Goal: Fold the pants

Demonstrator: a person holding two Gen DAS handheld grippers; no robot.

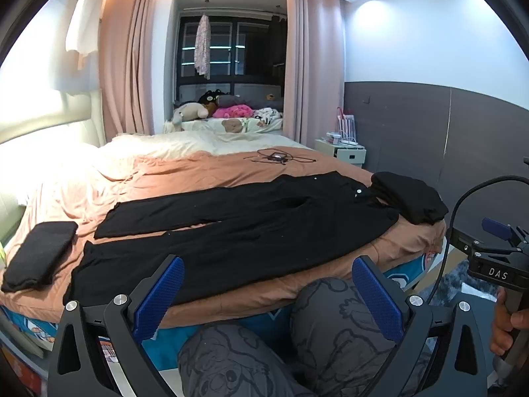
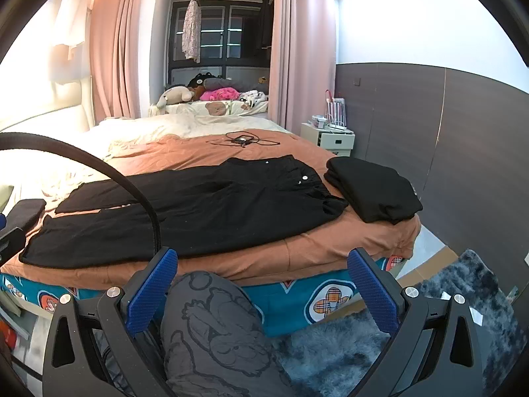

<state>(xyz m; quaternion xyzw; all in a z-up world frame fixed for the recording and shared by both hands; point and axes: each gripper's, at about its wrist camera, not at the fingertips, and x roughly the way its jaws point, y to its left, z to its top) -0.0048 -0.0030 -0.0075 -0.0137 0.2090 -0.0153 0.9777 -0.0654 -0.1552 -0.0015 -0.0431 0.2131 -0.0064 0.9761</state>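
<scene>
Black pants (image 1: 231,228) lie spread flat across the orange bedcover, waist to the right, legs to the left; they also show in the right wrist view (image 2: 198,211). My left gripper (image 1: 267,294) is open and empty, held back from the bed's near edge above my knees. My right gripper (image 2: 263,284) is open and empty too, off the bed's near edge. The right gripper's body shows at the right of the left wrist view (image 1: 496,264).
A folded black garment (image 1: 410,198) sits at the bed's right corner, also in the right wrist view (image 2: 373,188). Another folded black piece (image 1: 39,254) lies at the left. A cable and device (image 1: 277,157) lie mid-bed. A nightstand (image 2: 334,135) and a shaggy rug (image 2: 396,330) are to the right.
</scene>
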